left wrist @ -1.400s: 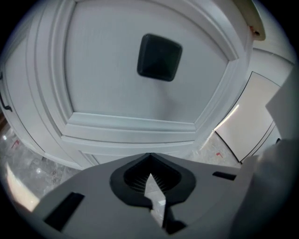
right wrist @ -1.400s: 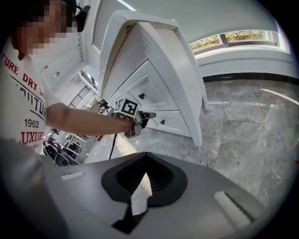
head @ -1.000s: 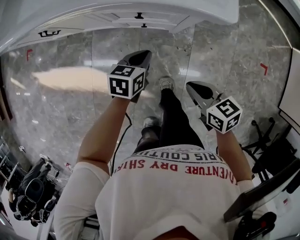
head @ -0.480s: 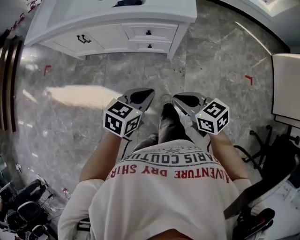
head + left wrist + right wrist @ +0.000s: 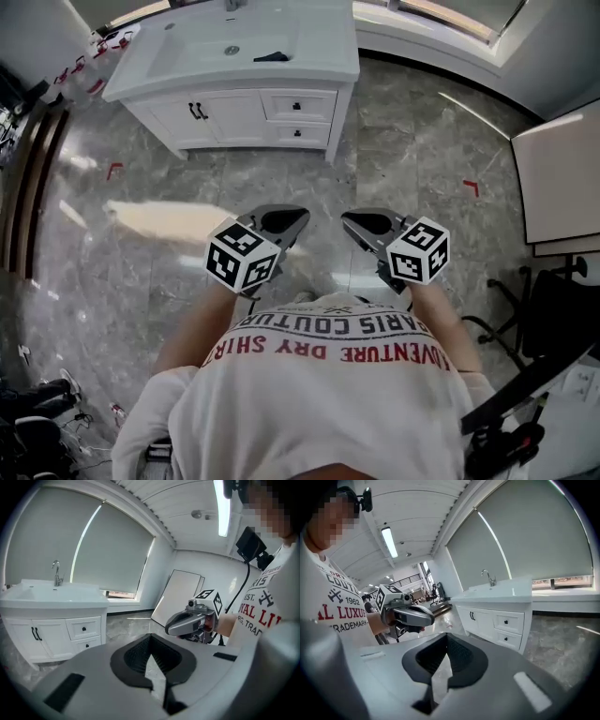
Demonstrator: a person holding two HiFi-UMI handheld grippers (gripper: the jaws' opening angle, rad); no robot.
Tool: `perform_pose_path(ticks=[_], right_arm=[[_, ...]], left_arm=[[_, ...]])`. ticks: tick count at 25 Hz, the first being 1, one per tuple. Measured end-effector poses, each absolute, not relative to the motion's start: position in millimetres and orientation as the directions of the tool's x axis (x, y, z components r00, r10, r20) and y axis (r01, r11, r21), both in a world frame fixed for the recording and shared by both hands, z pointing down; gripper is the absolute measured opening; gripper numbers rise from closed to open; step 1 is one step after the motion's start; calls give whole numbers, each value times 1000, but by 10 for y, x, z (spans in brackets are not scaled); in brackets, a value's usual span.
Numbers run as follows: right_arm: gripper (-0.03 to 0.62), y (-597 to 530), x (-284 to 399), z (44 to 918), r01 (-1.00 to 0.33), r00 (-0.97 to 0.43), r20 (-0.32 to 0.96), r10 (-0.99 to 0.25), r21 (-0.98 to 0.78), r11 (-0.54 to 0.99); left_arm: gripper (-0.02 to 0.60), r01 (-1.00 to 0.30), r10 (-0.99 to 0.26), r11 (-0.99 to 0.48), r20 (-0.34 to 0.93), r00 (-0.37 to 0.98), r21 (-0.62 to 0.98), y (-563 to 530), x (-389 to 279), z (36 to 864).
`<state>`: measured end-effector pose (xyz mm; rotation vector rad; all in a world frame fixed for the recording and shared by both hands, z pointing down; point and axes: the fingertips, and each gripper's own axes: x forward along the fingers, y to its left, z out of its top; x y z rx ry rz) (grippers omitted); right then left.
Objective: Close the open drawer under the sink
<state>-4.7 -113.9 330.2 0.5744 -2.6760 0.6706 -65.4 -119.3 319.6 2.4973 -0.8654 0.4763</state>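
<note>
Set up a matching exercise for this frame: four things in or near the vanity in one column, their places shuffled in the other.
Things:
1. dark object
2. two drawers
3. red corner mark
4. white board

Places:
A. leaning against a wall
B. on the grey floor
C. on top of the vanity
D. one above the other in the vanity's right part

Pairs: 1-C, 2-D, 3-B, 4-A.
</note>
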Motion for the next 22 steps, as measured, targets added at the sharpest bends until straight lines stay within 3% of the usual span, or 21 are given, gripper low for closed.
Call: perform_pose_path(ticks=[7,15,22], right_arm=[[0,-221,499,2978,-497,-846,375,-379,-296,816],[0,1098,1076,3019,-481,-857,361,-369,-299,824],[0,1780,1328,2882,-477,-864,327,-383,-285,832]], left_arm=[[2,-627,-520,-739,383,763,245,-190,-150,2649],[2,-620,-508,-740,386,770,262,1040,600,2751],[2,-617,-515,-753,379,769,228,1715,863,2564]])
